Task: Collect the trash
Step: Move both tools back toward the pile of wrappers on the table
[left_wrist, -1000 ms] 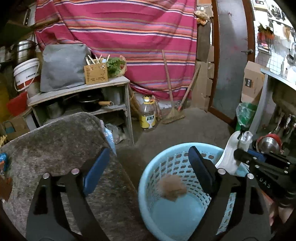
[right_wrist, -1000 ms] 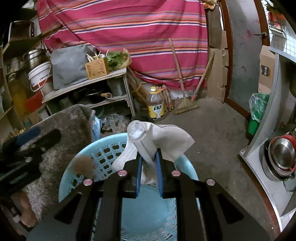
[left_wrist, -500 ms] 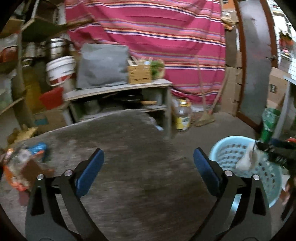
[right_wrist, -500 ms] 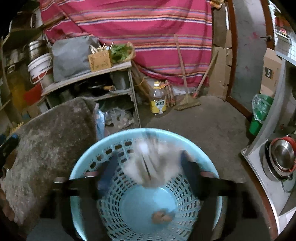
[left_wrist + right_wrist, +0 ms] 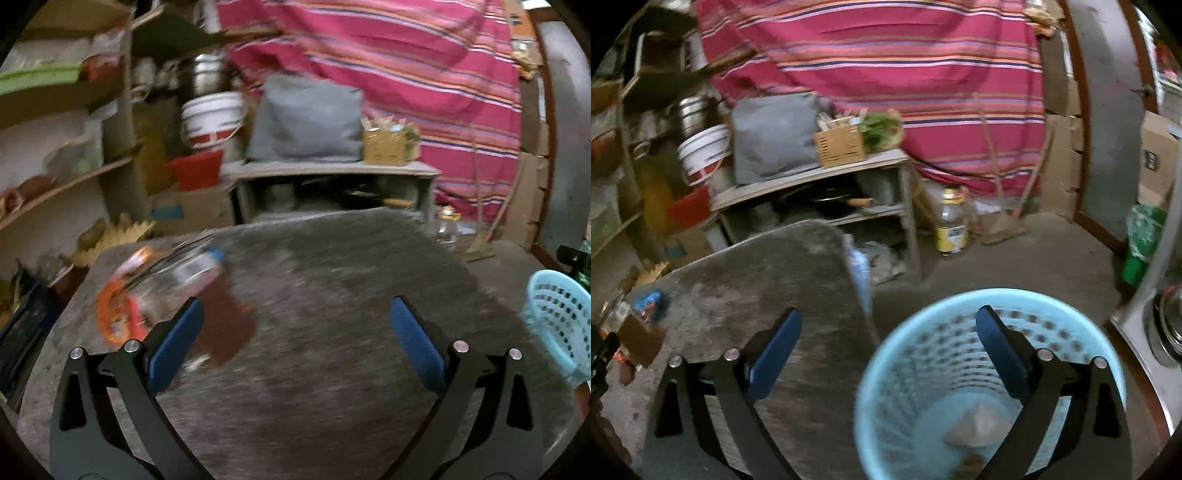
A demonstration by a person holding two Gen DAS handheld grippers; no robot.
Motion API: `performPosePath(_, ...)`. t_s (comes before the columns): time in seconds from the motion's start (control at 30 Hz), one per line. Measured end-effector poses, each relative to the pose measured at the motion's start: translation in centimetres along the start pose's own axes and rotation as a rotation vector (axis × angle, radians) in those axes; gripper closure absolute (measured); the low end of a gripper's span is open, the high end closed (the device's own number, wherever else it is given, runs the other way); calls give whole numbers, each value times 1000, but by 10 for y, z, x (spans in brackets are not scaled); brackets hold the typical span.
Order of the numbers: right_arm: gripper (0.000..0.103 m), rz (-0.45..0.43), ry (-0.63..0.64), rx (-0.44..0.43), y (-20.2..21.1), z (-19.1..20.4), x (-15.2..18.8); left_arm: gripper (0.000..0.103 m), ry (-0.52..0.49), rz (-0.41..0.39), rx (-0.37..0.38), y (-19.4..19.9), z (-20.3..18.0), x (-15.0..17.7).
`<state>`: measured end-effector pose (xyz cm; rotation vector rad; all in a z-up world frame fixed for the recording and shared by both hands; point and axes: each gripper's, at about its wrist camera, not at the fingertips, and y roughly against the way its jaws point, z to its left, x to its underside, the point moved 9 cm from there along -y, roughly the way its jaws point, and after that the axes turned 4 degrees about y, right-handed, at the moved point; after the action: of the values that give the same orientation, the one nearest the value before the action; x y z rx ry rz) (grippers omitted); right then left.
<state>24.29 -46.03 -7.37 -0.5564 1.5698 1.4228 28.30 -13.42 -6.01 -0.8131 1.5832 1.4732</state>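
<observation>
My left gripper stands open and empty above the grey table. Just left of its left finger lies a blurred heap of trash: an orange wrapper, clear plastic and a brown card. The light-blue basket is at the far right. In the right wrist view my right gripper hangs over the table edge and the basket. Its jaws are opening with nothing between them. A crumpled white paper lies on the basket's bottom. The trash heap sits at the table's left.
Behind the table is a low shelf with a grey bag, a cardboard box and greens. A white bucket, an oil bottle, a broom and a green bag stand on the floor. A metal counter is at right.
My right gripper let go of the white paper, which fell into the basket, and its jaws spread. My left gripper swung left from the basket across the table toward the trash heap.
</observation>
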Motion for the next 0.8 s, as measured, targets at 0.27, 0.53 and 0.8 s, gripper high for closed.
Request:
performPosePath(0.27, 7, 39, 102, -55, -27, 89, 13, 6, 38, 49, -173, -26, 102, 12)
performPosePath(0.53, 7, 66, 155, -81, -45, 139, 19, 6, 55, 92, -173, -40, 159, 21)
performPosePath(0.8, 4, 47, 173, -72, -46, 176, 17, 6, 63, 136, -143, -58, 178, 31)
